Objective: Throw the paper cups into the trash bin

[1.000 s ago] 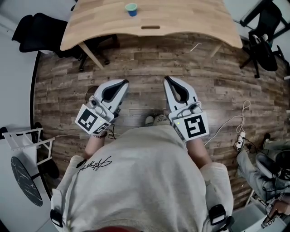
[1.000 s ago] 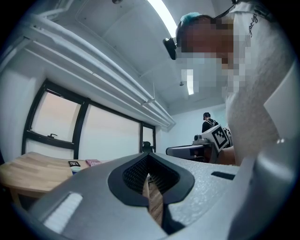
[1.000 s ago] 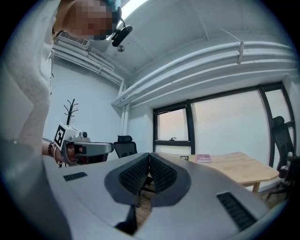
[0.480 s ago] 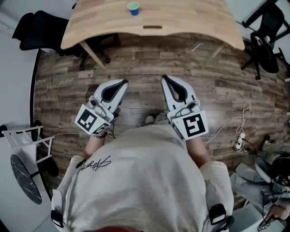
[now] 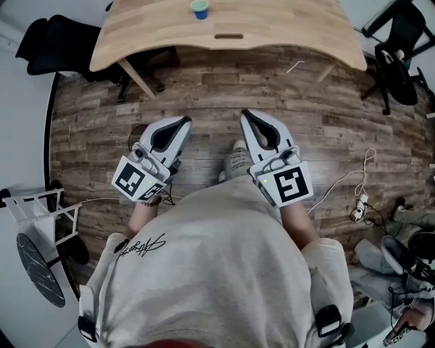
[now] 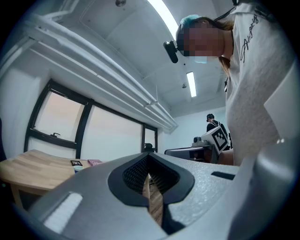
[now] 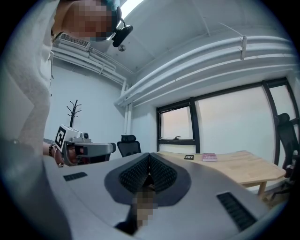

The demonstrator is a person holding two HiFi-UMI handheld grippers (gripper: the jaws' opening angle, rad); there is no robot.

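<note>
Since a moment ago only a shoe (image 5: 236,160) has stepped forward, so the walk toward the desk (image 5: 285,30) is probably just starting; the paper cup (image 5: 198,8) stands on it, well away from the left gripper (image 5: 183,122) and right gripper (image 5: 245,113), both closed and empty.

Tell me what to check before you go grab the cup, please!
1. Cup on the table: ok.
2. Left tool holding nothing: ok.
3. Right tool holding nothing: ok.
4. Tools open to grab: not ok, both are shut.
5. Cup within reach: not ok, it is far off across the floor.
6. Bin spotted: cannot tell, none in view.
</note>
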